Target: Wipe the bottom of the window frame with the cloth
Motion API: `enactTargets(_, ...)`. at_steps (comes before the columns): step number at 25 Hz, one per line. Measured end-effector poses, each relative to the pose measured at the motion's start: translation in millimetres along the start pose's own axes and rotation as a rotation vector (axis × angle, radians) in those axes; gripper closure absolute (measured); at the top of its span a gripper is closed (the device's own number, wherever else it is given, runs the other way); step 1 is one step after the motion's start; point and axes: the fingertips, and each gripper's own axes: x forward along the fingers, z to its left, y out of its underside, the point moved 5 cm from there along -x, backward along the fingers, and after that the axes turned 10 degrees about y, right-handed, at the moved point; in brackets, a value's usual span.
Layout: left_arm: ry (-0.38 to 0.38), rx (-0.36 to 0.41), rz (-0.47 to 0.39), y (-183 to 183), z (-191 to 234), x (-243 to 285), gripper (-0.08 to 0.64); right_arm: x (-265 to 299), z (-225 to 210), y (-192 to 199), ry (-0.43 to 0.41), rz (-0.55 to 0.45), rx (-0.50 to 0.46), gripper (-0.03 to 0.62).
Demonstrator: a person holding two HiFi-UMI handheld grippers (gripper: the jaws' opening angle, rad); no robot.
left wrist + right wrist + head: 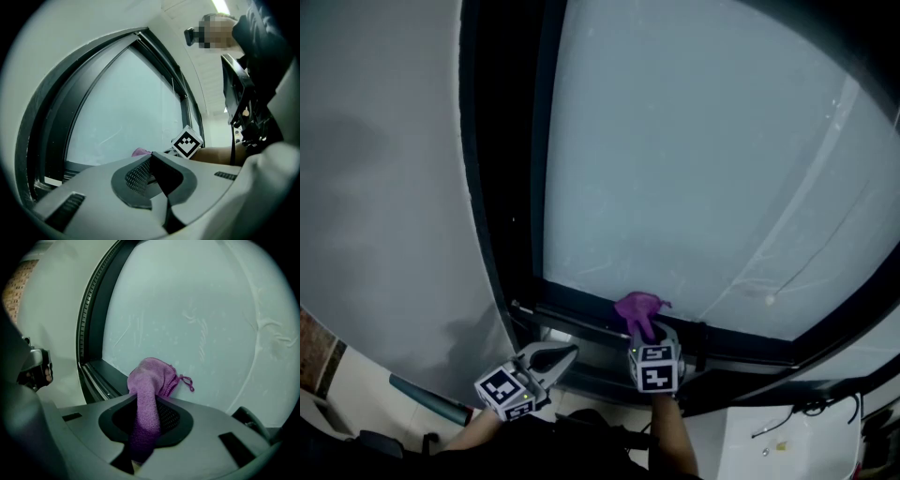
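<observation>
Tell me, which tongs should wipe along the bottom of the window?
Right, I'd say. The right tongs grip the purple cloth, close to the bottom frame. The left tongs are shut, holding nothing, off to the side.

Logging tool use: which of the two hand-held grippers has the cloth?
The right hand-held gripper: its jaws pinch the purple cloth by the window frame's bottom. The left hand-held gripper is shut on nothing.

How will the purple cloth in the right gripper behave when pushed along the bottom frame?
Probably floppy: the purple cloth bunches and folds past the right gripper. Likely light: one pinch holds it. Its knitted surface should drag, not slip, on the bottom frame.
</observation>
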Motion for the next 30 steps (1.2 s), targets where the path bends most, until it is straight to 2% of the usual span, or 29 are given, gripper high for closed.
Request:
enactTargets(6,0.039,0.002,-0.009,8,3,16,0.557,-7,-19,10,0.062,0.004,0.039,0.513)
enactTargets(13,0.099,-0.048,-0.009,16,0,31,0.557,-18,-33,21,0.152,-0.018,0.149,0.513)
enactTargets(19,0.144,-0.071,0.001,23,-3,42,0.557,-22,-51,35,0.140,-0.034,0.403,0.514)
enactTargets(23,0.192,-0.047,0.018,23,-9,53,0.557,-25,-52,39,0.151,-0.051,0.456,0.514)
enactTargets(26,0.196,-0.050,0.014,21,-14,53,0.557,-27,-53,44,0.168,-0.087,0.560,0.514)
enactTargets(30,0.178,-0.058,0.030,26,-14,49,0.557,-28,-59,50,0.146,-0.126,0.736,0.514)
